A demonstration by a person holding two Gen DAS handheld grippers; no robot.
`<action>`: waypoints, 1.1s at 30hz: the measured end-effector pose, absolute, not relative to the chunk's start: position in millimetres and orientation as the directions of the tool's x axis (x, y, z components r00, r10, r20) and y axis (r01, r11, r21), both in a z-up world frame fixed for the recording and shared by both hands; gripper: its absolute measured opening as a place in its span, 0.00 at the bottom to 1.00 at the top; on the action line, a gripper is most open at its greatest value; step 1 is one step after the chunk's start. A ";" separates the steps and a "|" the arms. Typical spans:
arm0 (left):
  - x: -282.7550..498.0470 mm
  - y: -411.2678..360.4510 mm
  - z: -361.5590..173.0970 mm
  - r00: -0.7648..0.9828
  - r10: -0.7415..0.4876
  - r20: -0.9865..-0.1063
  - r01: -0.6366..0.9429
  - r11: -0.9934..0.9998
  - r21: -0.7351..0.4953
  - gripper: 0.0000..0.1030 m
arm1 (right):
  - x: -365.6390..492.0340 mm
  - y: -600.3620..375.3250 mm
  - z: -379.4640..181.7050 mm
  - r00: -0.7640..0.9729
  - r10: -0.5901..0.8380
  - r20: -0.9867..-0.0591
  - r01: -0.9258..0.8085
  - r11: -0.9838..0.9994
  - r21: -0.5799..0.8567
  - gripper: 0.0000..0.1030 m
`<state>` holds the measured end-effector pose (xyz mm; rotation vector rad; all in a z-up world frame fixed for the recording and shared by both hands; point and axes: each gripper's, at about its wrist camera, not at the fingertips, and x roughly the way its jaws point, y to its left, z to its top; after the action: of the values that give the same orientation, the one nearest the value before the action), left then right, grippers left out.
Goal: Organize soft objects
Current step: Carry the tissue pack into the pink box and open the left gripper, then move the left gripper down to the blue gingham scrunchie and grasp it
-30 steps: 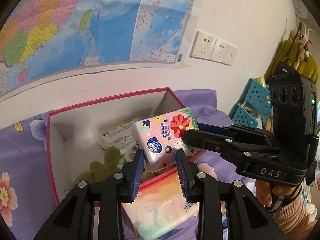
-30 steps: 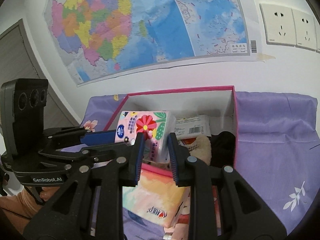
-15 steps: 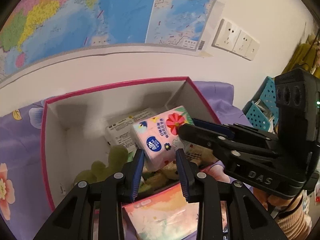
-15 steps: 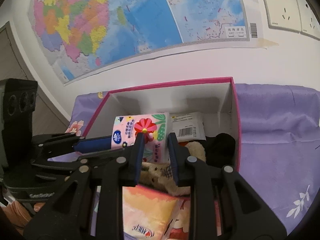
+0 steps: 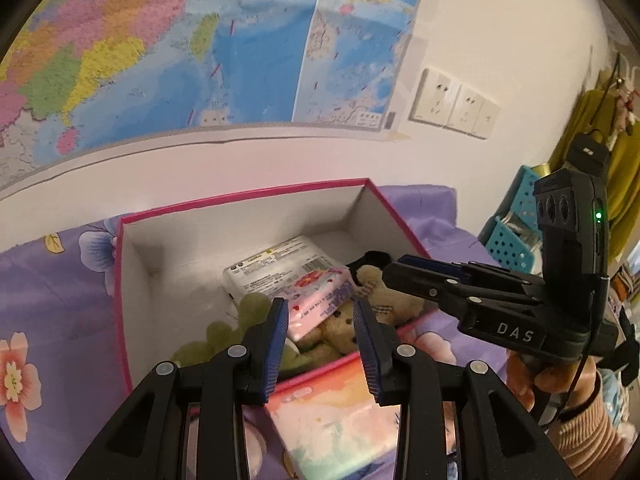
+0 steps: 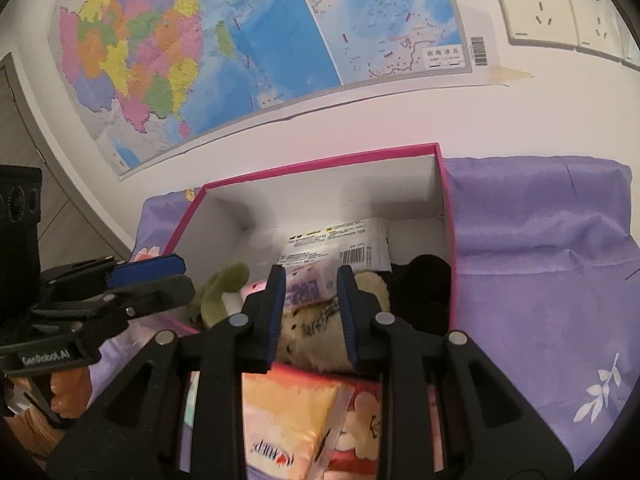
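Note:
A pink flowered tissue pack lies tilted inside the pink-rimmed white box, on top of a beige teddy bear and a green plush. A white wipes pack lies behind it. My left gripper is open and empty, just above the near side of the box. My right gripper is open and empty above the tissue pack and the bear. A black soft item sits in the right corner of the box.
An orange and pink tissue pack lies on the purple flowered cloth in front of the box; it also shows in the right wrist view. A wall with a map stands right behind the box. A blue perforated basket stands at the right.
The pink tissue pack, held over the box by the right gripper before, now lies inside it. The right gripper has opened and let it go. Both grippers have moved forward over the box.

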<state>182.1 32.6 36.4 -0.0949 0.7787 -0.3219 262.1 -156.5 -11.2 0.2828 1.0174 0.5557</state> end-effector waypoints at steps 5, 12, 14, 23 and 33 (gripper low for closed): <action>153.4 34.3 42.6 0.683 -0.368 -0.631 0.310 0.928 -0.205 0.37 | 234.6 -159.1 12.5 0.409 0.605 -0.683 -0.361 0.795 0.488 0.36; 110.4 21.2 44.9 0.665 -0.431 -0.610 0.398 0.896 -0.198 0.40 | 193.5 -164.1 40.3 0.389 0.671 -0.631 -0.420 0.739 0.527 0.40; 101.1 15.8 41.2 0.652 -0.441 -0.617 0.416 0.888 -0.196 0.40 | 181.0 -166.0 45.8 0.384 0.680 -0.625 -0.432 0.730 0.529 0.42; 75.8 -10.4 3.9 0.534 -0.505 -0.678 0.479 0.841 -0.250 0.40 | 134.7 -188.0 37.4 0.373 0.647 -0.665 -0.390 0.760 0.520 0.43; 68.9 -38.2 -42.3 0.386 -0.553 -0.738 0.489 0.801 -0.344 0.40 | 116.4 -228.0 -23.6 0.329 0.530 -0.781 -0.205 0.848 0.489 0.43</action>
<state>68.9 -38.2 -42.3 -0.0739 0.9692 -0.6645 116.4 -228.0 -23.6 0.3273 1.1401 0.4924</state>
